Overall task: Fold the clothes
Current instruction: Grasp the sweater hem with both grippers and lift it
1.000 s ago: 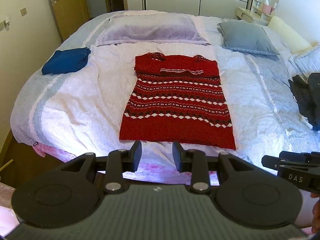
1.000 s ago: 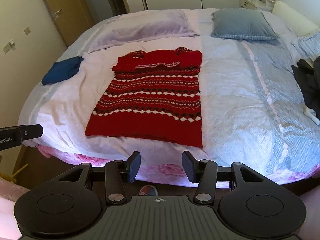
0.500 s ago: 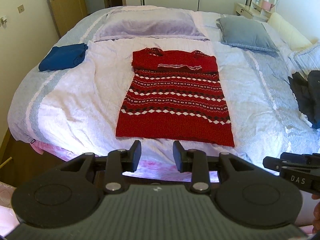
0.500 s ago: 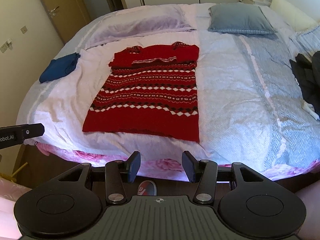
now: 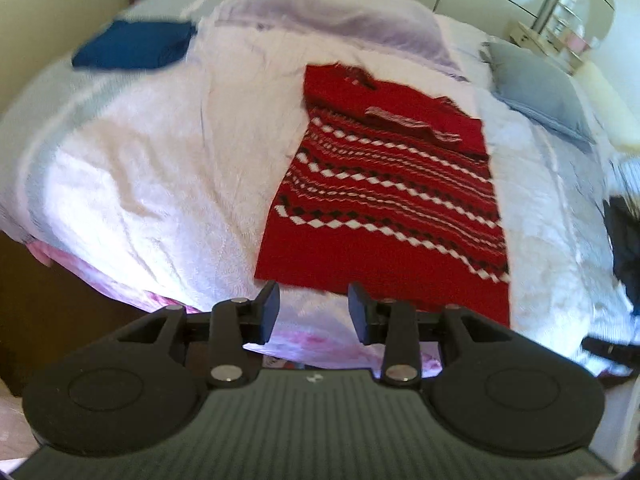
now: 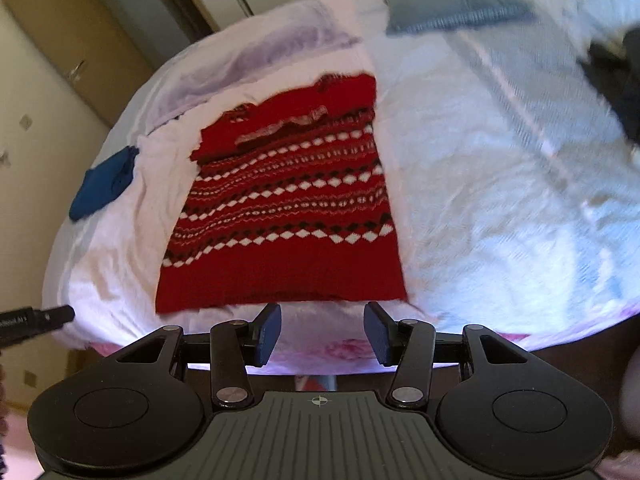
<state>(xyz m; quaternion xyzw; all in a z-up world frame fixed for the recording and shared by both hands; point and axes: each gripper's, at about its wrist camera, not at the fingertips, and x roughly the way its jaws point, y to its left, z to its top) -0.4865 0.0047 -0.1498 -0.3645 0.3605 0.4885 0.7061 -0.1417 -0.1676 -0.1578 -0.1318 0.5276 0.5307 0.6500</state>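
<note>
Below, wide bed with white quilted cover (image 5: 132, 184); flat at its middle, red knitted sweater with white diamond bands (image 6: 288, 216). Near its hem, right gripper (image 6: 322, 330) spread, empty; left gripper (image 5: 313, 310) just widened, empty.

Both wrist views from the bed's (image 5: 168, 184) foot, angled steeply down, near, sharing the red sweater (image 6: 288, 208)

One sweater (image 5: 384, 216), two pillows (image 5: 340, 16)

A sweater (image 5: 384, 208) lies flat mid-bed (image 5: 152, 184), pillows (image 5: 340, 20) behind it, folded garment (image 5: 132, 44) far left.
</note>
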